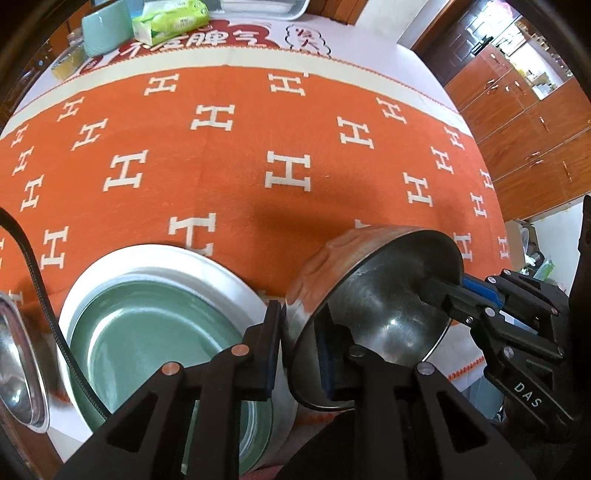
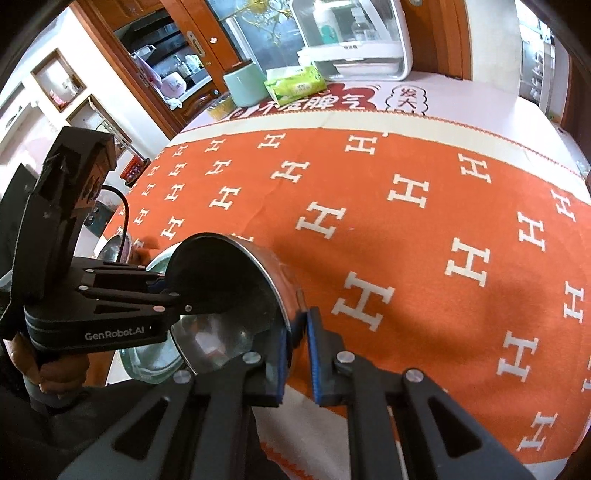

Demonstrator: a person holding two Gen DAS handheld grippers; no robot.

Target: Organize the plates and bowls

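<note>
The table [image 1: 369, 44] is taking up most of both views, and an orange cloth [image 1: 229, 166] with white H marks is covering it; its pale border is running along the far side and its near edge is showing just below the grippers. The broad middle of the cloth is lying bare. At the far end a mint cup [image 1: 101, 31], a green tissue pack [image 1: 170, 18] and a white dish cabinet [image 2: 354, 40] are standing well apart from the work. Wooden cupboards [image 1: 524, 122] are closing in the room past the table's right edge.

Near the front edge a white plate [image 1: 166, 262] is carrying a green plate [image 1: 147, 332], and a steel bowl [image 1: 18, 369] is sitting just beside them at the left.

A second steel bowl, the pot [image 1: 376, 295], is hanging tilted above the cloth with its mouth turned toward the cameras. Both grippers are gripping its rim from opposite sides. The left gripper [image 1: 299, 350] is clenching the rim's left side, one finger outside the wall and one inside. The right gripper [image 2: 297, 354] is pinching the rim's right side the same way, blue pads pressing the wall.

Both grippers are pointing steeply down. In the right wrist view a hand [image 2: 48, 369] is wrapping the left gripper's handle.
</note>
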